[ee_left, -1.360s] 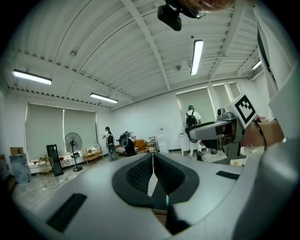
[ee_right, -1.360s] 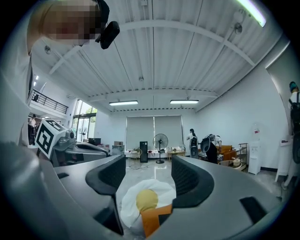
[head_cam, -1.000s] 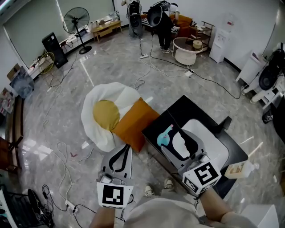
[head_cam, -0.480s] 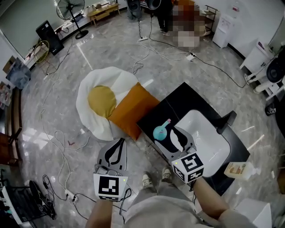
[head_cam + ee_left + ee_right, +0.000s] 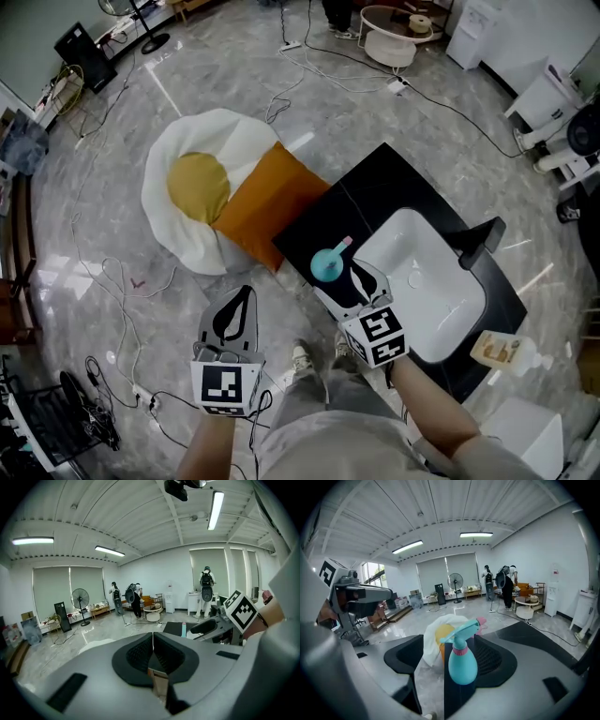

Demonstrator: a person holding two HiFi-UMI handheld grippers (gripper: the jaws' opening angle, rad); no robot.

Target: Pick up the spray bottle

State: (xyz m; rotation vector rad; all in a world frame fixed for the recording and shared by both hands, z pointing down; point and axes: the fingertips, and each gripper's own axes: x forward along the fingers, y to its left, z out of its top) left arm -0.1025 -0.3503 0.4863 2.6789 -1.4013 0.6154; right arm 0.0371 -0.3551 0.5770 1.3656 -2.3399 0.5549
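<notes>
The right gripper [image 5: 366, 277] is opening its jaws, spray bottle [image 5: 462, 662] upright just ahead, untouched; the left gripper [image 5: 152, 651] is pressed together, empty.

Black table [image 5: 375, 199], teal spray bottle [image 5: 327, 265] upright near its edge, white basin [image 5: 433, 302] apparently set in

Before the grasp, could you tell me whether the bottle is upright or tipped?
Upright: the bottle stands on its base, trigger head on top.

The spray bottle [image 5: 326, 264] stands on the table [image 5: 375, 192], just left of the basin [image 5: 433, 302].
</notes>
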